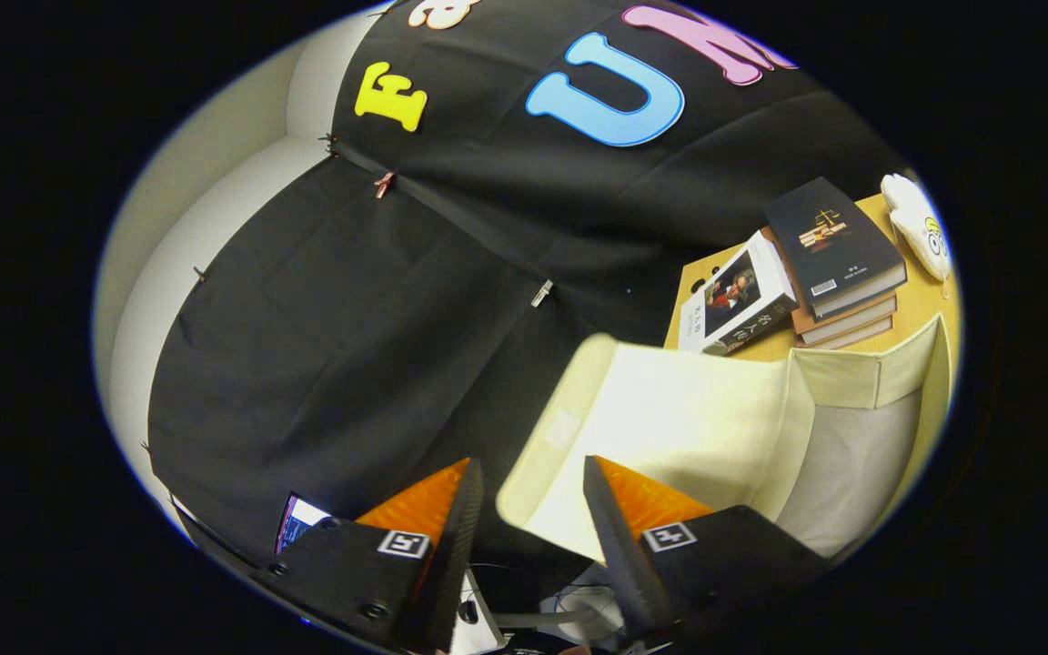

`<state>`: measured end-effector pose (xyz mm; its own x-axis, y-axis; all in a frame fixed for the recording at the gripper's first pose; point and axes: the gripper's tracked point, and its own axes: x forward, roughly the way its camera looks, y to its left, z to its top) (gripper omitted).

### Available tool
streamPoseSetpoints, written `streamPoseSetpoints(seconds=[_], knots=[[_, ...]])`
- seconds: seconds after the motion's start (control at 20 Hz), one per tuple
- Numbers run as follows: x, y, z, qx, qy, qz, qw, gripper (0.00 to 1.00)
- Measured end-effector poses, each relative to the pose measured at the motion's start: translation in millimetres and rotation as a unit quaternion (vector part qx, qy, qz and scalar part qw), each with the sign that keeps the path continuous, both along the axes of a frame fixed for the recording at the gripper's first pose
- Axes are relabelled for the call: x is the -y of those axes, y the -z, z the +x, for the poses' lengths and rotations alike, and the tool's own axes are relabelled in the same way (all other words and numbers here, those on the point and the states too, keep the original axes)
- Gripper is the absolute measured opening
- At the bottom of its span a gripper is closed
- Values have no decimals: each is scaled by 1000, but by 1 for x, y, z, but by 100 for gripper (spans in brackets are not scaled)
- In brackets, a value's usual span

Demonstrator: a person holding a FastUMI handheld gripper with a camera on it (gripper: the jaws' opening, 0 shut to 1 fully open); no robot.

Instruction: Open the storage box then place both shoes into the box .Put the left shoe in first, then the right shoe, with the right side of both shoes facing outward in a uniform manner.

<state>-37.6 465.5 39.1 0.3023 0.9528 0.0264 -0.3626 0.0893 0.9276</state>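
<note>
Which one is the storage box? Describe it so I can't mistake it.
Find the wooden table in front of the black cloth wall. Nearer than the stack of books, just ahead of the open claw, sits the storage box: cream fabric, its lid raised, the only soft, pale container there.

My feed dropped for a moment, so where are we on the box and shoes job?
Done: the box lid looks raised, with the pale inside of the box showing beside it. In hand: the gripper is open, the lid's corner lying between its fingers with neither pressing on it. Left: I see no shoe in the visible part of the box, so both shoes, left first, seemingly remain.
</note>
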Motion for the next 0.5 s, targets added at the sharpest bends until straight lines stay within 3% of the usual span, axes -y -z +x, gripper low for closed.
streamPoseSetpoints(seconds=[0.2, 0.5], knots=[[34, -4, 4, 25, 35, -6, 999, 84], [144, 22, 22, 79, 122, -66, 987, 85]])
